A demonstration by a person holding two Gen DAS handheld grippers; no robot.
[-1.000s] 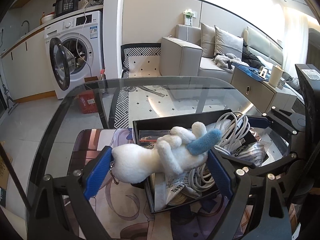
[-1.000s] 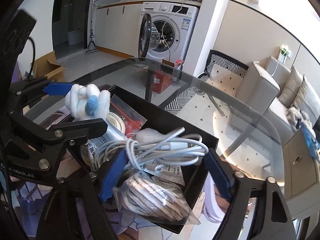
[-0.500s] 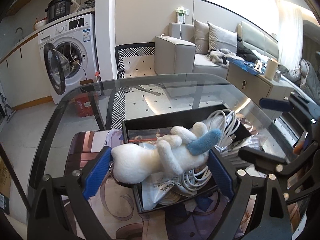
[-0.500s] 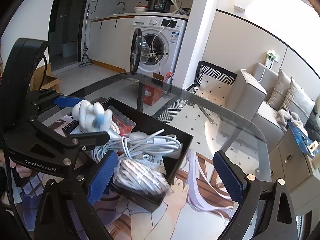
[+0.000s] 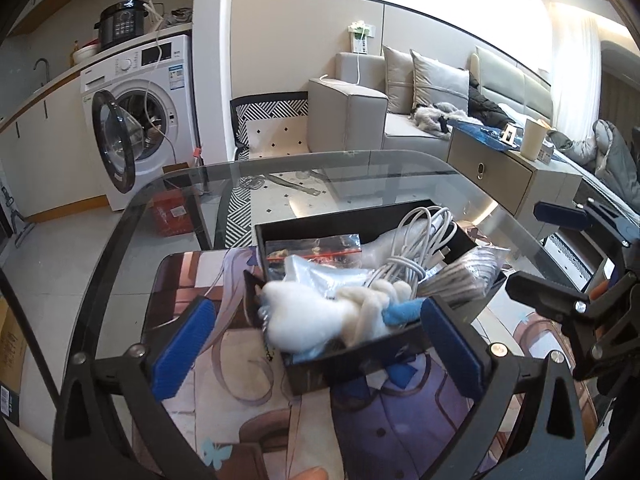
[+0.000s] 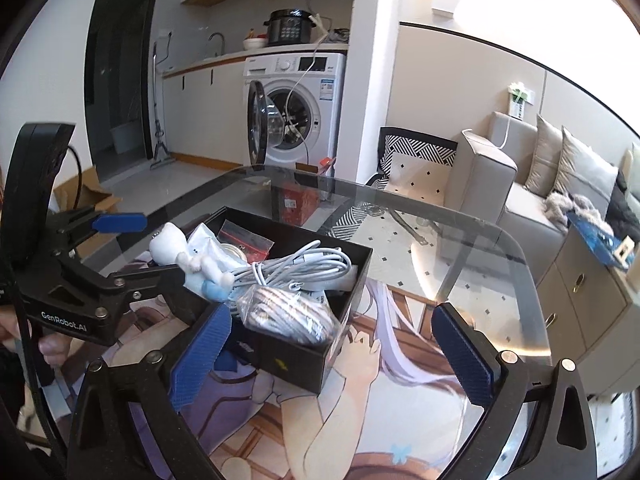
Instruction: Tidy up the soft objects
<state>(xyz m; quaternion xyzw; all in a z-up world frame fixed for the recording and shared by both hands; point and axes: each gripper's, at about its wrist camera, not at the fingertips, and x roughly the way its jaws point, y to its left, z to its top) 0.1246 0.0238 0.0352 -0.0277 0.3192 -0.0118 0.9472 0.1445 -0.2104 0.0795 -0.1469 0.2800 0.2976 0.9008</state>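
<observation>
A white plush toy (image 5: 316, 320) with a blue part lies blurred over the near left corner of the black box (image 5: 344, 218). It sits between the pads of my left gripper (image 5: 316, 344), whose jaws are opening and do not press on it. In the right wrist view the plush toy (image 6: 188, 256) rests by the left gripper (image 6: 160, 248). My right gripper (image 6: 332, 360) is also opening, with only the near corner of the black box (image 6: 288, 360) between its pads. A bagged cable (image 6: 288, 316) and a white cable bundle (image 6: 304, 268) lie in the box.
The box stands on a printed mat (image 5: 400, 420) on a glass table (image 5: 360, 168). A red-sealed plastic bag (image 5: 316, 246) is also in the box. The right gripper (image 5: 556, 256) shows at the right. A washing machine (image 5: 136, 120), chair and sofa (image 5: 360, 120) stand beyond.
Both grippers have spread wider. The plush toy has left the left gripper's pads and dropped onto the box. The right gripper has let go of the cables and drawn back and up.
</observation>
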